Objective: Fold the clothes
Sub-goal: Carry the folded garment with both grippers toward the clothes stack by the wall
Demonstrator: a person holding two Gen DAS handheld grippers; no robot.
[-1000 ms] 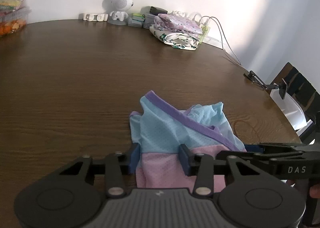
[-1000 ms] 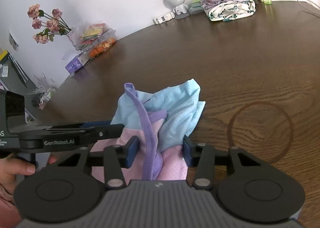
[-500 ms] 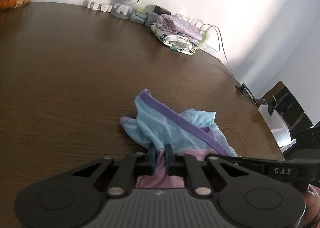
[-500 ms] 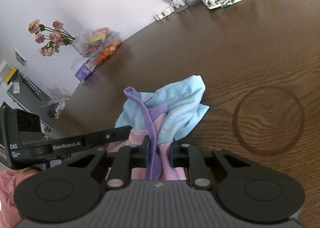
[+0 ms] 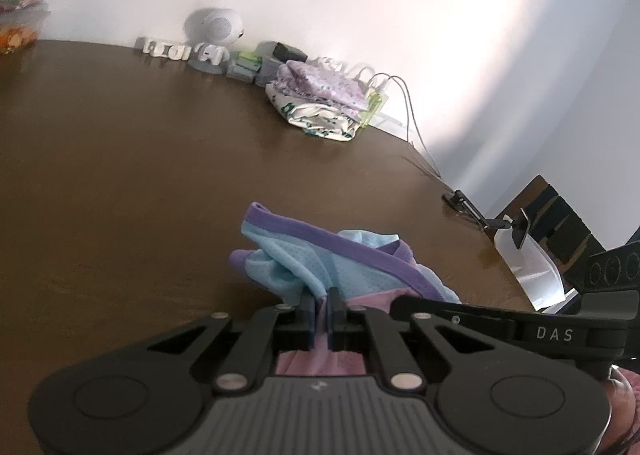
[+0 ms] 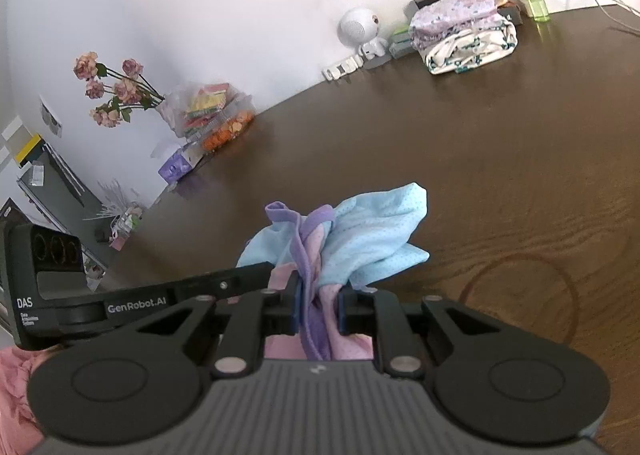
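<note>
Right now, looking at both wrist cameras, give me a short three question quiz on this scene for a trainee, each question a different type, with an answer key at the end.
1. True or false: the left gripper is shut on the crumpled garment.
2. Multiple choice: what sits on the brown table by the wall? A) a laptop B) a folded clothes stack C) a kettle
3. Fill in: the trim band clamped in the right gripper is coloured ____.

Key: 1 true; 2 B; 3 purple.
</note>
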